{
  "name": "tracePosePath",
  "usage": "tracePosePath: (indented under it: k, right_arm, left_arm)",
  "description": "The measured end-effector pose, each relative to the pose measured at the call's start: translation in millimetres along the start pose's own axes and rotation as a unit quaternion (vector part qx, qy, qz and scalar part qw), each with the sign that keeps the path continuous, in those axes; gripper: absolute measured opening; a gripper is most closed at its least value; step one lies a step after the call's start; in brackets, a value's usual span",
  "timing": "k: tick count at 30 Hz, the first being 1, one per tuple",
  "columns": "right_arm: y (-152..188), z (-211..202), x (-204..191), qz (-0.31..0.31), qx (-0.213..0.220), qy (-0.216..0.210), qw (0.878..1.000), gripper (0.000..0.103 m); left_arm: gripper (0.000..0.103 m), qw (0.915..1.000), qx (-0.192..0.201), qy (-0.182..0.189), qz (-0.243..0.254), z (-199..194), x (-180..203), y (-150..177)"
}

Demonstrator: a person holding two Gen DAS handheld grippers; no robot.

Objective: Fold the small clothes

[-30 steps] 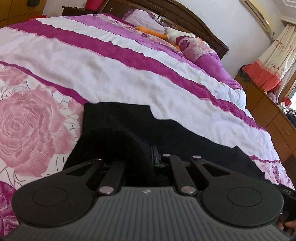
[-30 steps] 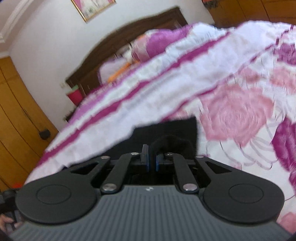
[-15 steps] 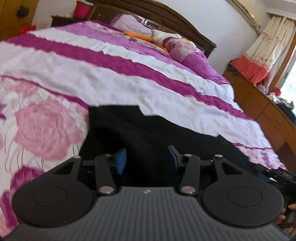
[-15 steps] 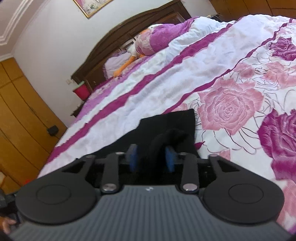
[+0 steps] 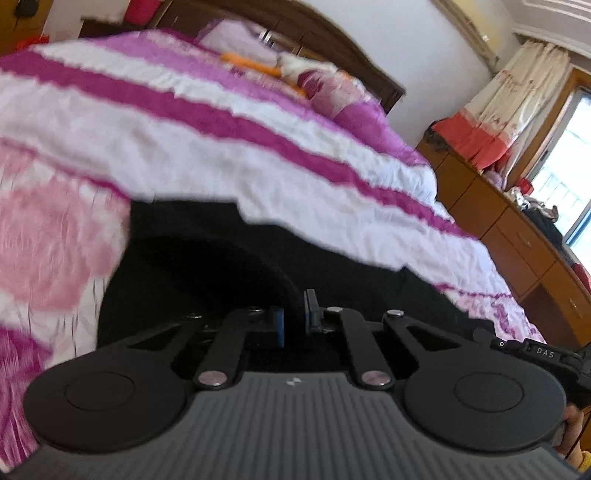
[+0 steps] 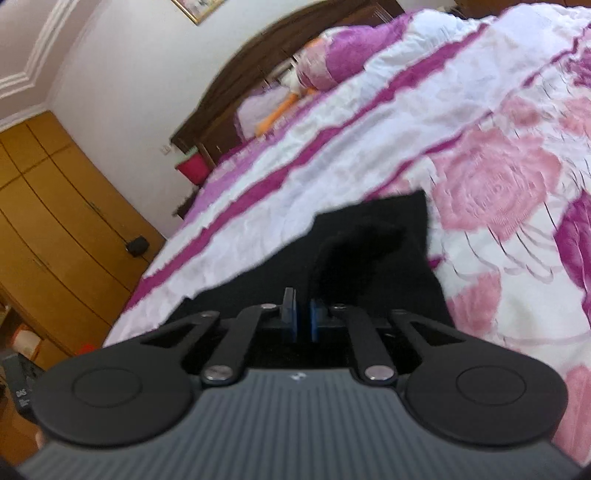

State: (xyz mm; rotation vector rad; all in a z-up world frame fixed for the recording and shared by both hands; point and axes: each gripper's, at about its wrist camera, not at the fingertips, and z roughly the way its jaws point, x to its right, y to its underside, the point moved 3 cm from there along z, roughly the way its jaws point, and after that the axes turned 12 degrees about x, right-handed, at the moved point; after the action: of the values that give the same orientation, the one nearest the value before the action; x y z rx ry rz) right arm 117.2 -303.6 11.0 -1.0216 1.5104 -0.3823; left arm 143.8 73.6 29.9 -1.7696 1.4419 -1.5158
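From the left wrist camera, the left gripper [image 5: 294, 317] had its fingers drawn narrow, pinching a raised fold of the black garment [image 5: 207, 258] between the blue pads. The garment lay spread on the bed [image 5: 207, 155], on a quilt of white and magenta stripes with pink roses, and its cloth ran off to the right under the gripper's body. This view alone showed the room's window side: a wooden dresser [image 5: 517, 236] along the right wall, a cream and coral curtain [image 5: 495, 122] and the bright window beyond it. Part of the other gripper's dark body [image 5: 543, 354] showed at the right edge, and below it a bit of the person's hand [image 5: 570, 435]. At the far end of the bed stood a dark wooden headboard [image 5: 332, 44], with pillows and something orange lying before it.

From the right wrist camera, the right gripper [image 6: 303, 317] also had its fingers nearly together; a dark hump of the same black garment [image 6: 369, 251] rose just beyond the right pad, and whether cloth sat between the pads could not be told. Only this view showed the garment's far square corner against a pink rose, a yellow-brown wardrobe [image 6: 62, 206] on the left, a red object [image 6: 192, 168] beside the headboard and the corner of a framed picture [image 6: 197, 7] on the wall.
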Motion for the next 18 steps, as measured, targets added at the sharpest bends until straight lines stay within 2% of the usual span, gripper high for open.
tracePosePath:
  k: [3,7,11,14,15,16,17,18]
  right_arm:
    - [-13,5,-3,0.017,0.025,-0.009,0.999,0.009]
    - [-29,26,0,0.051,0.049,-0.004,0.997,0.011]
    - [-34,56,5,0.047,0.044,0.057,0.996,0.014]
    - [-29,68,8,0.033,0.026,0.084,0.996,0.026]
    - [-28,67,9,0.03,0.027,0.085,0.996,0.033]
    - [-26,64,10,0.028,0.032,0.085,0.995,0.041]
    - [-25,60,10,0.027,0.041,0.084,0.995,0.044]
    - [-26,58,10,0.024,0.048,0.085,0.995,0.049]
  left_arm:
    - [0.011,0.9998,0.018,-0.006,-0.002,11,0,-21]
    - [0.011,0.9996,0.018,-0.02,-0.005,39,-5,-42]
    - [0.014,0.9979,-0.001,-0.061,-0.022,70,-16,-51]
    - [0.03,0.9966,-0.011,-0.077,-0.026,79,-22,-51]
    - [0.039,0.9966,-0.008,-0.078,-0.023,78,-23,-50]
    - [0.045,0.9968,-0.003,-0.078,-0.017,76,-23,-50]
    - [0.052,0.9968,0.003,-0.08,-0.009,74,-24,-51]
    - [0.055,0.9966,0.006,-0.082,-0.003,73,-23,-51]
